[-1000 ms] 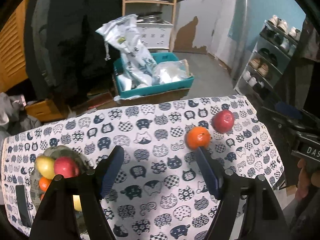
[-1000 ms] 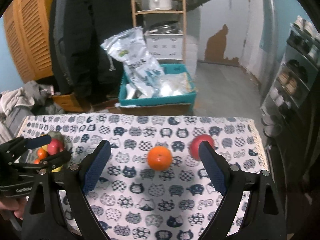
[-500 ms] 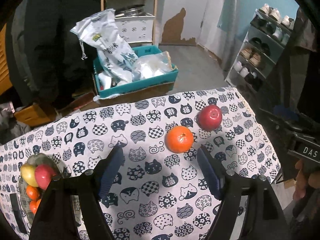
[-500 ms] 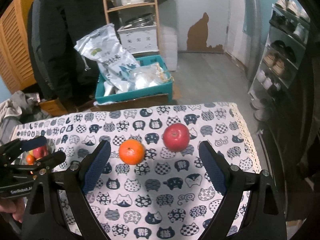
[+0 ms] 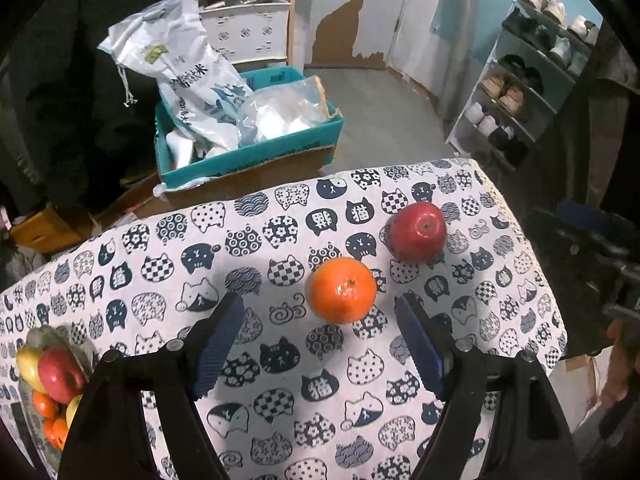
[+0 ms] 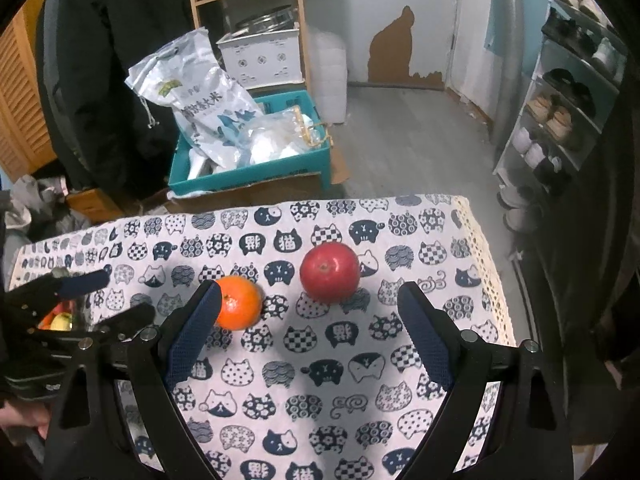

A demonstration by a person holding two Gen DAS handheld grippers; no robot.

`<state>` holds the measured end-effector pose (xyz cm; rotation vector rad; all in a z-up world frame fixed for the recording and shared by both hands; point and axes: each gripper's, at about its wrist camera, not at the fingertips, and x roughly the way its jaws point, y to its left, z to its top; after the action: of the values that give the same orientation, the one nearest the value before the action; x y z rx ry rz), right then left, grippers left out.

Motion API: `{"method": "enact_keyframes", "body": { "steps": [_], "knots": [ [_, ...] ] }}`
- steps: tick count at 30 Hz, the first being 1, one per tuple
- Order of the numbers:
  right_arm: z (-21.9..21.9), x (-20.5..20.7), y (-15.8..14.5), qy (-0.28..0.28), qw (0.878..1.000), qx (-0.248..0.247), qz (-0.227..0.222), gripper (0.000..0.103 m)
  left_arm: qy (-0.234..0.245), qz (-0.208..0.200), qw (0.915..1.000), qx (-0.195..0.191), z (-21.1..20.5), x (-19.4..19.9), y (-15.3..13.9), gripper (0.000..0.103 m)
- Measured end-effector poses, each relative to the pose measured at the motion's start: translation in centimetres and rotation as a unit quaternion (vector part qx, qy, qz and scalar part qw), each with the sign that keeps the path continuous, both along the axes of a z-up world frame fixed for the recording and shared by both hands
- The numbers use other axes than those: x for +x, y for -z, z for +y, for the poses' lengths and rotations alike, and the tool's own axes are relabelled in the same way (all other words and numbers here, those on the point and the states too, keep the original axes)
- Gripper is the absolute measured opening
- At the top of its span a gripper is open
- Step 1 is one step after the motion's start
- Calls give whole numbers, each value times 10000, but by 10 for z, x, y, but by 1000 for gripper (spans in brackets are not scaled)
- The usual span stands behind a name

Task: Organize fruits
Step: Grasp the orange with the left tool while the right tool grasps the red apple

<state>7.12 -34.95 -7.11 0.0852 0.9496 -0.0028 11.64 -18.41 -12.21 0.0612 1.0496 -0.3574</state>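
Note:
An orange [image 5: 342, 289] and a red apple [image 5: 418, 233] lie side by side on the cat-print tablecloth [image 5: 280, 360]. My left gripper [image 5: 320, 340] is open and empty, with the orange just beyond its fingertips, nearer the right finger. My right gripper [image 6: 310, 332] is open and empty. The apple [image 6: 329, 272] lies just ahead between its fingers, and the orange [image 6: 239, 302] touches its left fingertip in the view. A bowl [image 5: 40, 340] at the left edge holds several fruits, among them a red apple [image 5: 60, 374].
Beyond the table's far edge stands a teal box [image 5: 256, 152] with a rice bag and plastic bags. A shoe rack [image 5: 532, 80] is at the right. The left gripper [image 6: 80, 308] shows at the left of the right wrist view, over the bowl.
Both grippers moved right and closer to the table. The orange and apple now sit larger and nearer the fingertips; the bowl has slid to the left edge.

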Motion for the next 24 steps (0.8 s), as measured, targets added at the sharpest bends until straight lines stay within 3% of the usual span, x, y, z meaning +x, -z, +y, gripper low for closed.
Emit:
{"method": "enact_keyframes", "body": {
  "steps": [5, 11, 24],
  "knots": [
    [-10, 29, 10, -13, 9996, 61, 282, 89, -83, 197, 9997, -116, -8, 20, 13, 80],
    [-23, 68, 43, 9, 9970, 94, 771, 89, -155, 433, 9989, -121, -19, 39, 33, 80],
    [-35, 97, 110, 105, 9891, 344, 1426, 89, -217, 1186, 9926, -158, -43, 60, 92, 80]
  ]
}}
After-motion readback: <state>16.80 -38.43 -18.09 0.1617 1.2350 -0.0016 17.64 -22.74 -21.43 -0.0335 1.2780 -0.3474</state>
